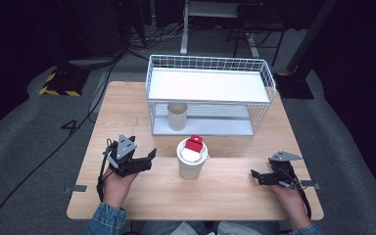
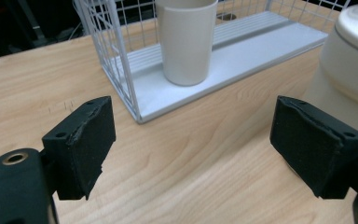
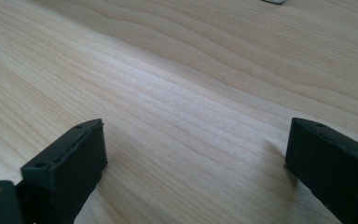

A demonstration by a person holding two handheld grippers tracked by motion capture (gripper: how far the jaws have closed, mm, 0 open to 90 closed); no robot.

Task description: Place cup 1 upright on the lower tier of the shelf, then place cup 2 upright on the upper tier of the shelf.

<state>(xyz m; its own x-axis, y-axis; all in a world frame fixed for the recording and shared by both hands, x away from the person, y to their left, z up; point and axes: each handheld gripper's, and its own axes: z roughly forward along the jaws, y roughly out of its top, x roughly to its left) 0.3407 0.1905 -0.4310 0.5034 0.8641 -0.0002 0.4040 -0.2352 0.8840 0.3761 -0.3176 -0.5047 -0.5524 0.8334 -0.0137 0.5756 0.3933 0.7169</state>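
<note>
So nearest the person you've got both grippers low on the wooden table (image 1: pixel 127 103). The left gripper (image 1: pixel 149 155) sits at about 8 o'clock from the table's middle, jaws spread apart with nothing between them, aimed toward the lidded cup (image 1: pixel 191 159). In the left gripper view that cup (image 2: pixel 349 60) is just past the right-hand jaw, up at 2 o'clock, not touching it as far as I can tell.

The right gripper (image 1: pixel 255 175) is over at roughly 4 o'clock, well apart from the cup, jaws also released and wide, only bare wood grain (image 3: pixel 191 93) between them.

The lidded cup stands upright near the table's middle, white lid with a red piece (image 1: pixel 194 143) on top.

Farther back, at 12 o'clock, there's a white wire rack (image 1: pixel 210 93) with a shelf. A plain beige cup (image 1: pixel 177 115), no lid, stands upright on the rack's bottom tray, toward its left end. From the left gripper view it's straight ahead at 12 (image 2: pixel 186 39).
</note>
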